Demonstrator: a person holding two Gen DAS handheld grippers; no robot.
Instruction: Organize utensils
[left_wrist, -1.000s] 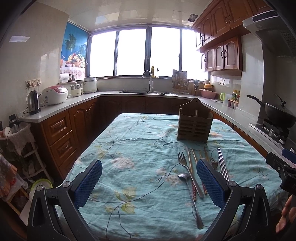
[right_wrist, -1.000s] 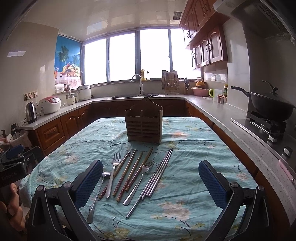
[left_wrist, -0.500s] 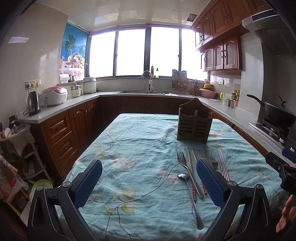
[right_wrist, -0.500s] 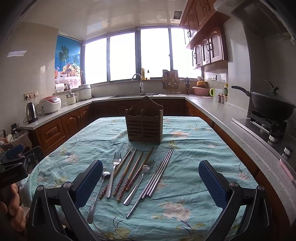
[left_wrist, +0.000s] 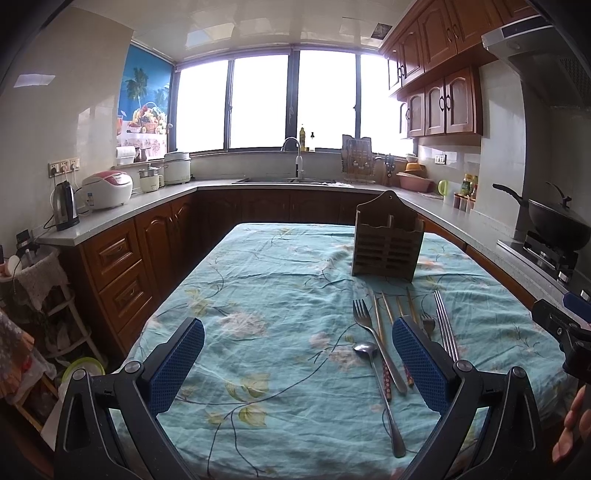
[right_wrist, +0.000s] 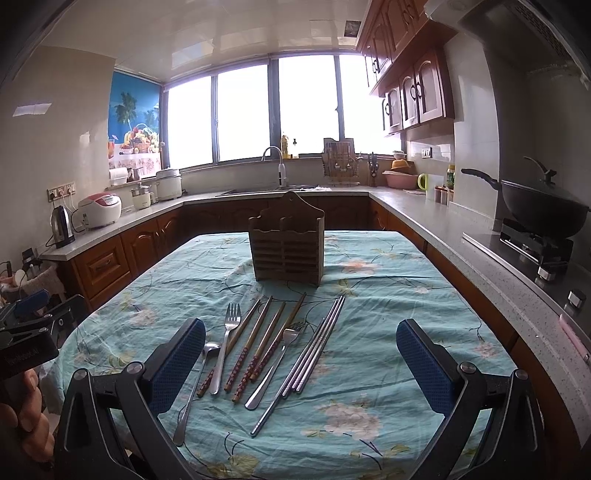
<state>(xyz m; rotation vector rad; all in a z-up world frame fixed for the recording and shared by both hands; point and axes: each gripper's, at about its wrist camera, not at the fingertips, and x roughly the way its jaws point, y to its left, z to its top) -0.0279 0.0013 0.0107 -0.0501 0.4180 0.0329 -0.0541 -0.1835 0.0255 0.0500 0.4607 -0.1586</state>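
A wooden utensil holder (right_wrist: 286, 247) stands upright at the table's middle; it also shows in the left wrist view (left_wrist: 386, 242). In front of it lie a spoon (right_wrist: 195, 384), two forks (right_wrist: 227, 339), several wooden chopsticks (right_wrist: 258, 343) and several metal chopsticks (right_wrist: 314, 350). My right gripper (right_wrist: 301, 369) is open and empty, hovering over the near ends of the utensils. My left gripper (left_wrist: 297, 365) is open and empty, left of the utensils; the spoon (left_wrist: 376, 384) and a fork (left_wrist: 373, 336) lie just inside its right finger.
The table wears a teal floral cloth (right_wrist: 369, 295). Counters run around the room, with a wok (right_wrist: 543, 210) on a stove at the right, a sink (right_wrist: 273, 184) at the back, and a kettle (left_wrist: 64, 206) and rice cooker (left_wrist: 109, 188) on the left.
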